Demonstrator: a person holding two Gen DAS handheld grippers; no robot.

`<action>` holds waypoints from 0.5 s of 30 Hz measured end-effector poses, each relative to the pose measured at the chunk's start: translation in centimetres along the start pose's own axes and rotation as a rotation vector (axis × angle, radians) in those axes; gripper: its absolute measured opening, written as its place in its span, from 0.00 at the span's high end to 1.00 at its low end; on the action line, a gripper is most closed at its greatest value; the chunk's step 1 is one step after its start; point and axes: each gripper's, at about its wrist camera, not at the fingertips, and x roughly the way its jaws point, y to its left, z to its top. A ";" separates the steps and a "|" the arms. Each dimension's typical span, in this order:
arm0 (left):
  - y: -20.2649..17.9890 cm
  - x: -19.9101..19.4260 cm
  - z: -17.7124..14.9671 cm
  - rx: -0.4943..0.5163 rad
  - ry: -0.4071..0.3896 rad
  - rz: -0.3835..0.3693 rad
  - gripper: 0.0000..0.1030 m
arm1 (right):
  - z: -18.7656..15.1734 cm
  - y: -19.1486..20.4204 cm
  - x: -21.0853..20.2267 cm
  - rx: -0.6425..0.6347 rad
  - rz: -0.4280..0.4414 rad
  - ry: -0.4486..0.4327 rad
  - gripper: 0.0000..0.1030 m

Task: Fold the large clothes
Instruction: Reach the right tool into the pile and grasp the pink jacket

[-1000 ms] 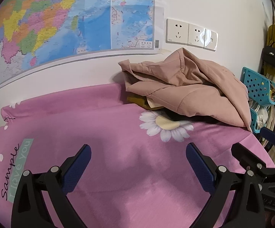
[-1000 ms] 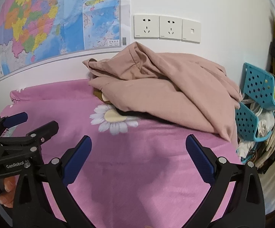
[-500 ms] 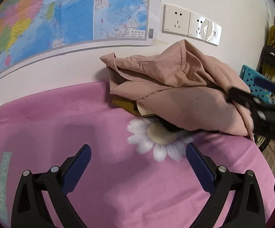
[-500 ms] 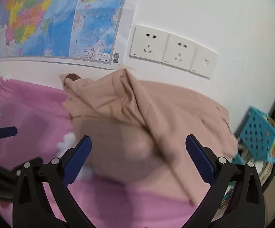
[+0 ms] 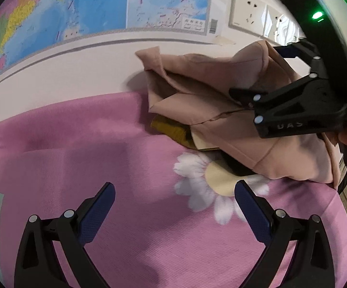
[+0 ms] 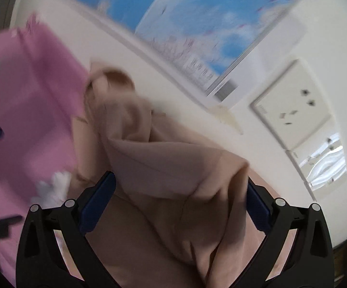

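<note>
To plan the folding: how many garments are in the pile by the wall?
3 visible: the beige garment on top, a mustard one beneath its left edge, something dark under the front. More may be hidden.

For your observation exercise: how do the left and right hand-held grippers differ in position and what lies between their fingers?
The left hand-held gripper hangs over bare pink bedsheet; the right hand-held gripper is at the beige garment. Nothing lies between the left's fingers; cloth bunches between the right's. Both are open, with blue pads.

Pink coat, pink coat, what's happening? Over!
Left tongs open, empty, above the pink sheet. Right tongs open, straddling a ridge of the pink coat. Coat still bunched, unfolded. Other clothes underneath.
</note>
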 end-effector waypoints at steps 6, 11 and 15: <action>1.1 0.7 0.3 -0.008 -0.005 0.003 0.07 | -0.3 -2.4 -2.6 0.098 0.099 -0.027 0.77; 1.1 0.8 1.0 0.010 -0.041 -0.048 0.07 | -0.2 -8.7 -10.5 0.319 0.014 -0.174 0.85; 0.4 -0.3 1.9 0.037 -0.106 -0.182 0.07 | -0.7 -13.5 -15.6 0.473 -0.001 -0.227 0.86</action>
